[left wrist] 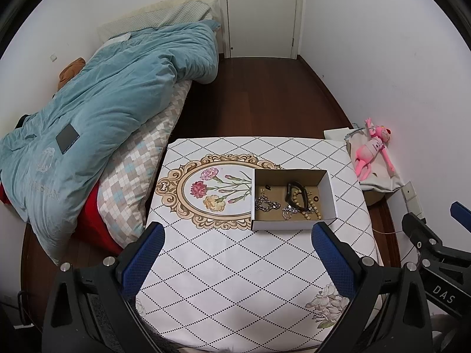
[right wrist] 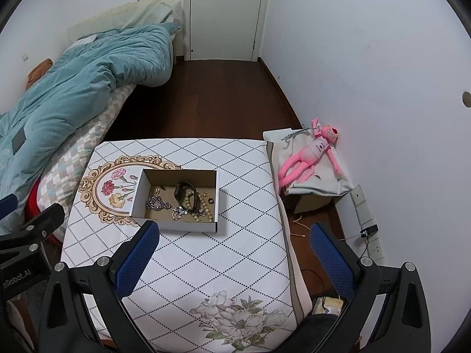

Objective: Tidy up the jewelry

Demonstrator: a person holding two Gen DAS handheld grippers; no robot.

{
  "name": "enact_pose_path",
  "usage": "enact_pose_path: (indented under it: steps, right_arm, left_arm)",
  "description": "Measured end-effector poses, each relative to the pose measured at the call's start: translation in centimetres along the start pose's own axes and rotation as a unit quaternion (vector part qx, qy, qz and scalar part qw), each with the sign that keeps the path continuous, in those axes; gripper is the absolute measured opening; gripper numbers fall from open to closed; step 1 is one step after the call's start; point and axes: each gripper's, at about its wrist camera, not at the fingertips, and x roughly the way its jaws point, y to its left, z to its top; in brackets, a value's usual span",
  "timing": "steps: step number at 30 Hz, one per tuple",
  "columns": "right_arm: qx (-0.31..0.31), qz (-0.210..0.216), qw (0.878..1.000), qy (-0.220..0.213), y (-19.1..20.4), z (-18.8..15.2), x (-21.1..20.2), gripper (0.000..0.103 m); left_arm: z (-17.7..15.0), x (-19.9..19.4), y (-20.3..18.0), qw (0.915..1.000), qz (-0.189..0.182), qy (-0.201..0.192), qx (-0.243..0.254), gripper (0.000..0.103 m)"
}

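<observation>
All jewelry (left wrist: 290, 203) lying inside box (left wrist: 288, 225) on table (left wrist: 235, 264); none outside it. Left tongs (left wrist: 238, 244) and right tongs (right wrist: 234, 242) spread apart, empty, short of box.

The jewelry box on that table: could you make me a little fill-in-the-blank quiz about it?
1. The cardboard box sits on a patterned ____.
2. Both the left gripper and the right gripper are ____.
3. The dark bracelet lies ____ the box.

Missing words: tablecloth; open; inside
</observation>
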Motion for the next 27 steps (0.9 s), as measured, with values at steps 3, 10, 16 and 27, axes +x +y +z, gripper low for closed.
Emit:
enact_pose_path:
  steps: [3, 10, 16, 27]
  right_arm:
    - [0.000, 0.000, 1.000, 0.000, 0.06, 0.07, 0.01, 0.103]
    - [0.001, 0.002, 1.000, 0.003, 0.10, 0.17, 0.12, 0.103]
    - [-0.001, 0.000, 1.000, 0.002, 0.14, 0.17, 0.19, 0.103]
    - [0.001, 0.001, 1.000, 0.002, 0.16, 0.11, 0.07, 0.103]
  left_arm:
    - [-0.05, 0.19, 0.14, 1.0000, 0.000, 0.002, -0.001, 0.102]
    - [-0.11, 0.30, 0.15, 1.0000, -0.001, 0.003, 0.000, 0.102]
    - [-0.19, 0.37, 0.14, 1.0000, -0.001, 0.004, 0.000, 0.102]
    - [-0.27, 0.48, 0.15, 1.0000, -0.001, 0.004, 0.000, 0.102]
